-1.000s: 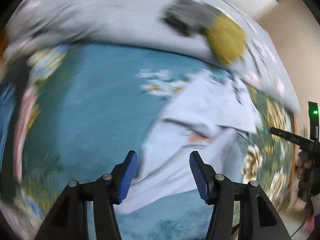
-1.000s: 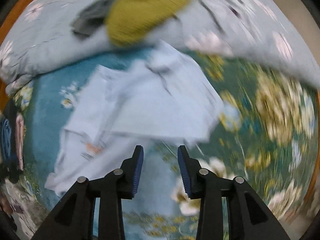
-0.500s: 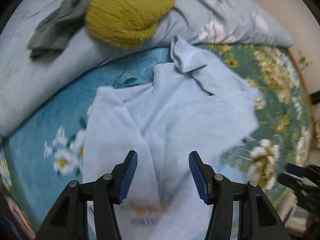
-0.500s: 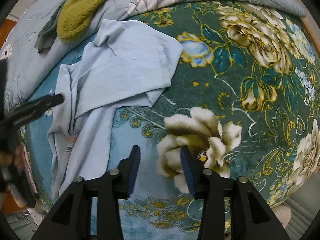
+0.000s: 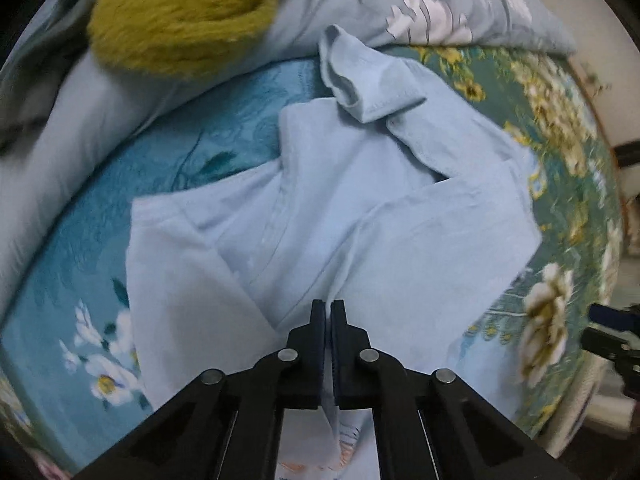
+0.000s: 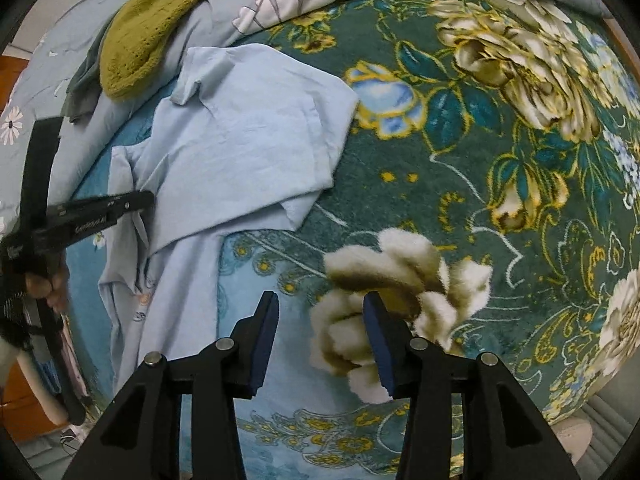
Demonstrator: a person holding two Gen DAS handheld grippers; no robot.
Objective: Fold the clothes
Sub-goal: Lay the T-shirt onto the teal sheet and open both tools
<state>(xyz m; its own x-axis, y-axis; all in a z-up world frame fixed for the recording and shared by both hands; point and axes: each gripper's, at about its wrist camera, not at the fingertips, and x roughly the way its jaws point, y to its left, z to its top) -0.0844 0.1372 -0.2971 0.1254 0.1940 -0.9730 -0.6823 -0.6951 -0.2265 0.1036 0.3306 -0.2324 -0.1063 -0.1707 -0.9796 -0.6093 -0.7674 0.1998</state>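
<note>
Now, grip: the left gripper [image 5: 328, 312] has its jaws closed on a fold of the shirt [image 5: 360, 216], a sliver of pale cloth showing between the pads, probably so that side can be lifted and carried over.
Shirt: it lies rumpled and half doubled on the blanket [image 6: 460, 168], one sleeve [image 5: 360, 80] flopped up toward the quilt [image 5: 100, 120]; the loose layers suggest folding is only begun.
Right gripper [image 6: 320, 340]: its jaws stand apart with nothing between them, hanging above bare blanket beside the shirt's lower edge, likely waiting to take a second hold.
Aim: both grippers point steeply down, which suits pinching flat cloth off a soft bed.
Clutter: a green knit [image 6: 152, 28] rests on the quilt behind the shirt, clear of the working patch.
Risk: the pinch may catch only the top layer.
</note>
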